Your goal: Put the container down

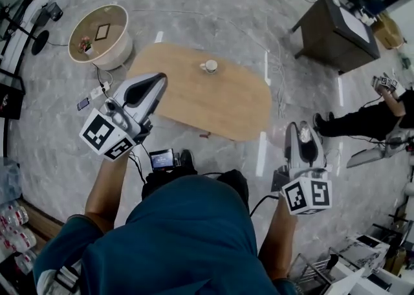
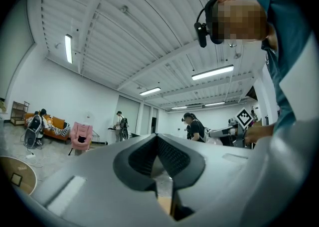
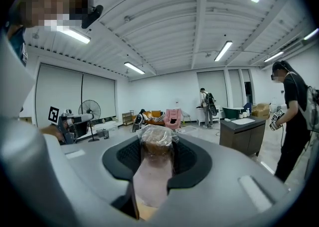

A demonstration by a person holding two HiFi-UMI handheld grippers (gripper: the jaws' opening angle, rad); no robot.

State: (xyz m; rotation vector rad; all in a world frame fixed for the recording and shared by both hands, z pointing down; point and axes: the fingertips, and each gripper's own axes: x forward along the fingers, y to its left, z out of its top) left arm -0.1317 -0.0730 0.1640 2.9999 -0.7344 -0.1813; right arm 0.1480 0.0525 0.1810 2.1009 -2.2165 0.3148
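A pale container topped with crinkled clear film (image 3: 155, 164) sits between the jaws of my right gripper (image 3: 157, 139), which is shut on it. In the head view the right gripper (image 1: 301, 128) hangs over the floor, off the right end of a wooden table (image 1: 194, 103), with the container (image 1: 304, 136) showing between its jaws. My left gripper (image 1: 157, 80) is over the table's near left edge. In its own view the left gripper (image 2: 157, 136) has its pads meeting at the tip with nothing between them.
A small white cup (image 1: 209, 66) stands on the table's far side. A round white side table (image 1: 100, 35) is at the far left and a dark cabinet (image 1: 333, 32) at the far right. A person (image 1: 362, 119) sits on the floor to the right. Cables trail across the floor.
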